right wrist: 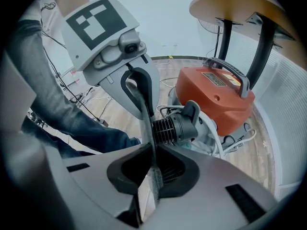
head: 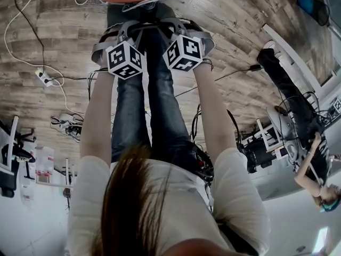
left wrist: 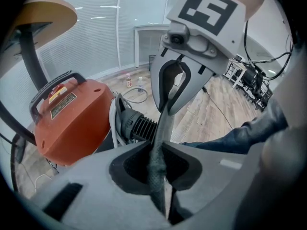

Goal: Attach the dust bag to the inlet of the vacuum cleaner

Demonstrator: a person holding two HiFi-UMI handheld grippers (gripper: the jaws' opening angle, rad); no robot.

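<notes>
Left gripper: jaws clenched on one end of the dust bag, a grey fabric strip.
Right gripper: jaws clenched on the other end; the strip runs straight between the two grippers.
Vacuum cleaner: orange body, black handle, on the wooden floor beyond both grippers.
Inlet: black, ribbed, on the vacuum cleaner's near side, just behind the dust bag; contact cannot be told.
Round table: far side, above the vacuum cleaner.
</notes>
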